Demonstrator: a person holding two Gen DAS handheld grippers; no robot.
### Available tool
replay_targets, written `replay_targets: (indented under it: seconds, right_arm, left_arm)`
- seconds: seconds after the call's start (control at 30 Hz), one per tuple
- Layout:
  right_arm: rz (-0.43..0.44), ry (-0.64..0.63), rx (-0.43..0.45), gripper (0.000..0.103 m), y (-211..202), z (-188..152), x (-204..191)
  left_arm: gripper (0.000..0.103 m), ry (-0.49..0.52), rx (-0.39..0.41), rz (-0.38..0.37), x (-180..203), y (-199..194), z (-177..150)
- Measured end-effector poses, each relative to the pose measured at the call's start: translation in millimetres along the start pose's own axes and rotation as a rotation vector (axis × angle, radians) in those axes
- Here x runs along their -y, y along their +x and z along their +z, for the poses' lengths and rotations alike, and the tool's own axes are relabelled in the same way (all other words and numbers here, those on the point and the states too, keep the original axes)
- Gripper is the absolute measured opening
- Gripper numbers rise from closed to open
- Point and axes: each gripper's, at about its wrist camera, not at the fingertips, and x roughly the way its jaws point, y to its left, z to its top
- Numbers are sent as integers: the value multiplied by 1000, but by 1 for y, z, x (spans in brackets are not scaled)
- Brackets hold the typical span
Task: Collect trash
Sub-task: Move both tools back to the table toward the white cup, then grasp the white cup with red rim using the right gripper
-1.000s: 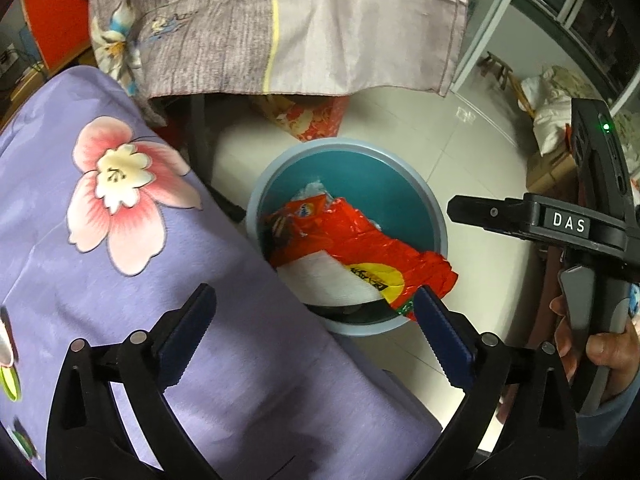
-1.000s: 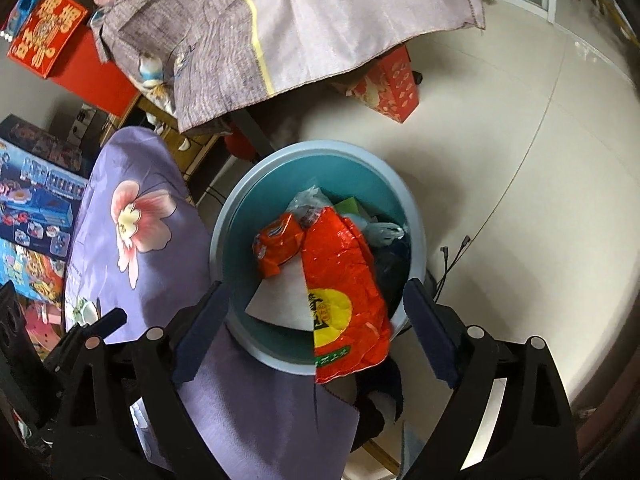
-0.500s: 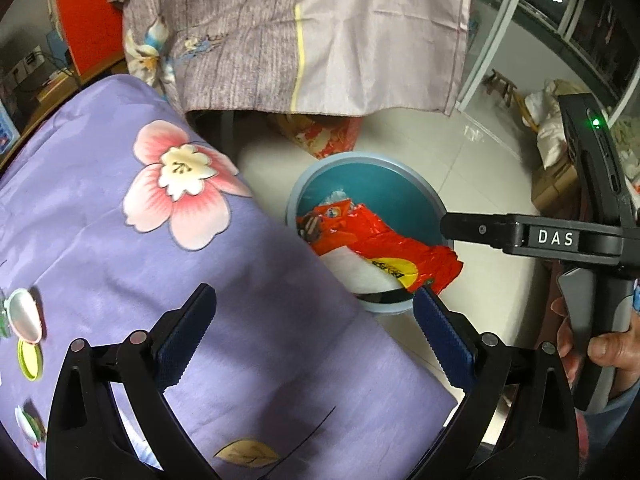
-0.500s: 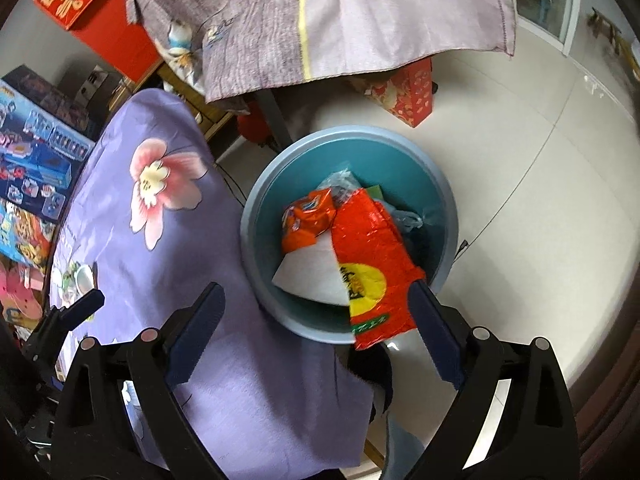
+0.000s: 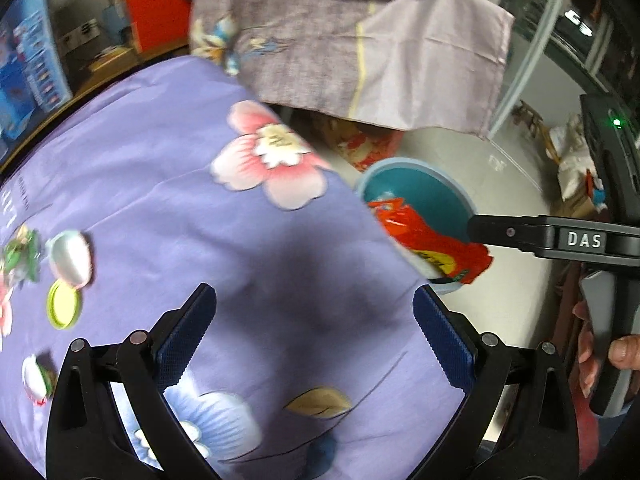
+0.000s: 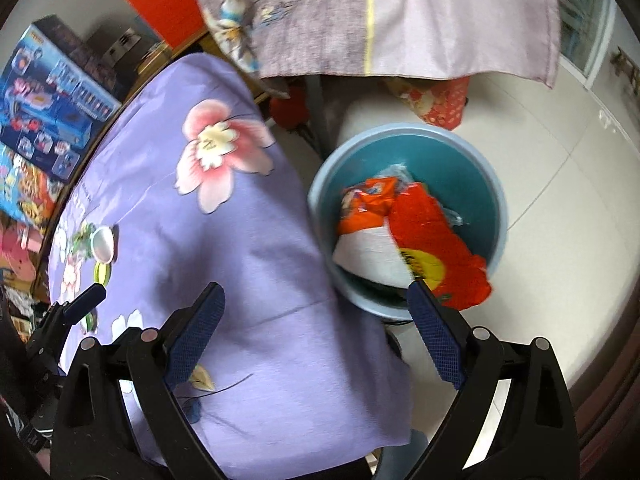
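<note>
Both grippers, left gripper (image 5: 314, 336) and right gripper (image 6: 316, 332), hang empty with fingers wide apart over the purple flowered tablecloth (image 6: 224, 240); the crumpled red plastic wrapper (image 6: 436, 248) sits in the round teal plastic bin (image 6: 452, 152) on the right.

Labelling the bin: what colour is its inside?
Teal inside the bin, with a paler blue rim; clearest in the right wrist view.
</note>
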Motion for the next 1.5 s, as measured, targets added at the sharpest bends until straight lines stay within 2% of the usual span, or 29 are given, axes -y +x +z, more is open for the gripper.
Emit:
replay_targets:
  seconds: [0.3,0.7,1.0,1.1,1.2,1.5]
  right_arm:
    - [10,-110,-51,89,23,-5,-74]
    - [35,-321,-167,89,72,-26,-197]
    - [47,-410,-223,89,96,-46,-254]
    - [44,-422,-242,89,104,-50,-266]
    - [42,-424,-249,89,109,-53,-273]
    - [34,-429,-276,89,127,-53,-292]
  left_arm:
    - [99,-140,1,28,-80,-19,-34]
    - [99,-379,45,143,-208,-68,-102]
    - [99,-486,17,210,-274,-72,-149]
    - [99,-490,9,202,-283,-68,-155]
    - [99,-452,5,209,-286,-64,-154]
    - [99,-235,-39,208,-281,-43,-139]
